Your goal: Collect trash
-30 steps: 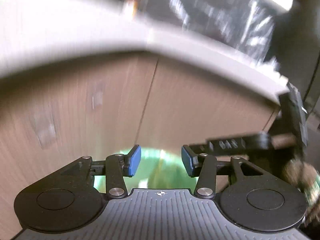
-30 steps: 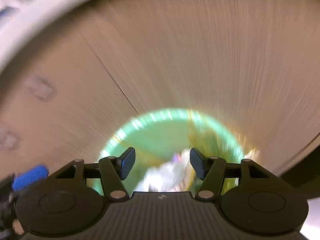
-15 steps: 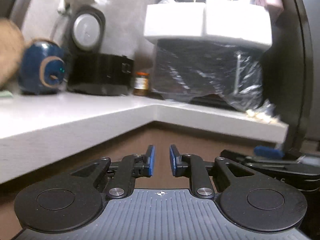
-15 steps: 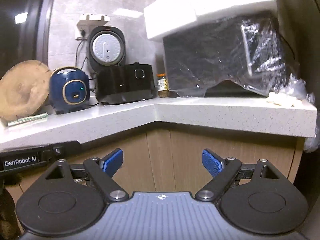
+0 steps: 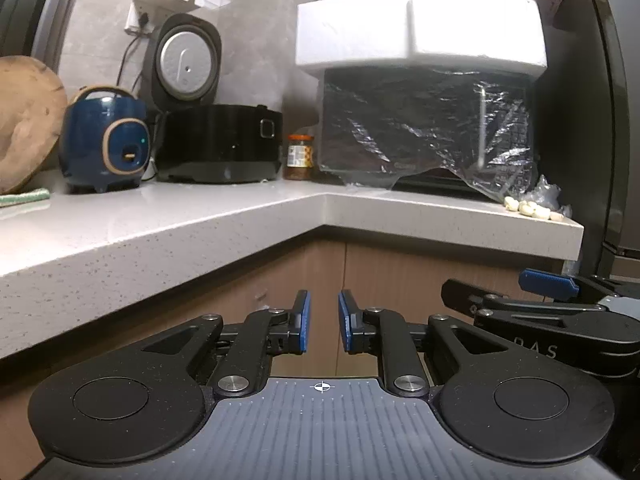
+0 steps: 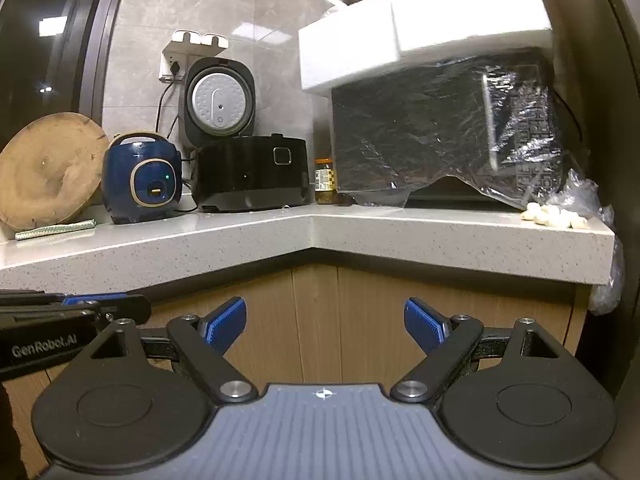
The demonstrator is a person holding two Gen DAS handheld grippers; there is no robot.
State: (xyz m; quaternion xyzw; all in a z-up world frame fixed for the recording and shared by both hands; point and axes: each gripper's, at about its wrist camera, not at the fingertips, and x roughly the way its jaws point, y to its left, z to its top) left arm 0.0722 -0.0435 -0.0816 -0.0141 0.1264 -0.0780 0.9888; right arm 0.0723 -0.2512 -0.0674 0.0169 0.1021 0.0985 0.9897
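- Left wrist view: the left gripper (image 5: 323,322) has just been narrowing. Its blue pads stand a slim gap apart with nothing between them.
- Likeliest trash, as a guess: a green-and-white strip (image 5: 24,197) lying flat at the far left of the worktop (image 5: 160,232). It is up and left of both claws, and its long axis runs roughly along the counter's front edge. The left hand looks nearer.
- Behind the strip a round wooden board (image 6: 48,170) leans on the wall. Then come a blue cooker (image 6: 142,178), a black cooker (image 6: 252,174) and a small jar (image 6: 325,180).
- Right wrist view: the right gripper (image 6: 325,324) has just been spreading and gapes wide, empty, facing the wooden cupboard doors (image 6: 316,320) below the corner.
- Far right: a crumpled clear bag (image 6: 580,196) beside pale lumps (image 6: 556,214) at the counter's end is another candidate.
- No bin shows.
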